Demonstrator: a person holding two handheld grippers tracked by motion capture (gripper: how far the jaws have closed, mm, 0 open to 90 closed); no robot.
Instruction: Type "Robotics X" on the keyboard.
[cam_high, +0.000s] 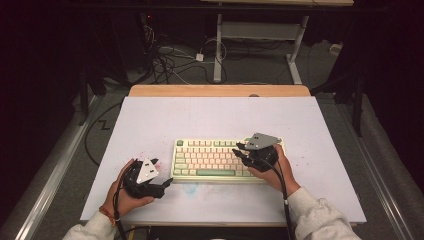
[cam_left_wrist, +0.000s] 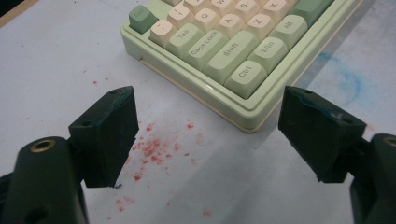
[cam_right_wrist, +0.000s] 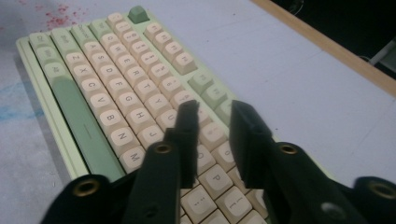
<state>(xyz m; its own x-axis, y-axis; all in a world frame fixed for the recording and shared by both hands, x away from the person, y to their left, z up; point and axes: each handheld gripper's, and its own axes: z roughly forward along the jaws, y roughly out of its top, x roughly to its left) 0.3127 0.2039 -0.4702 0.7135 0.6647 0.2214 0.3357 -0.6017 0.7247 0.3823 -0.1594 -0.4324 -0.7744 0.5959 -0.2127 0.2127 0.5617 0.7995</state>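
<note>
Dim, dark surroundings; blurred foreground jaws

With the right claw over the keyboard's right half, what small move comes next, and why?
Probably ease the right claw straight down to press a key: its jaws are nearly closed with a narrow gap, poised just above the keyboard, with nothing between them. The left claw waits wide open beside the Ctrl corner.

My keyboard (cam_left_wrist: 224, 60) looks like plastic: a glossy pale green case, satin-smooth cream and green keycaps (cam_right_wrist: 126, 107). My left gripper (cam_left_wrist: 208, 135) has matt black jaws, scuffed at the edges, with brass-coloured metal inserts. The tabletop (cam_high: 200, 115) is a matt white sheet, edged with bare wood (cam_high: 220, 90).
</note>
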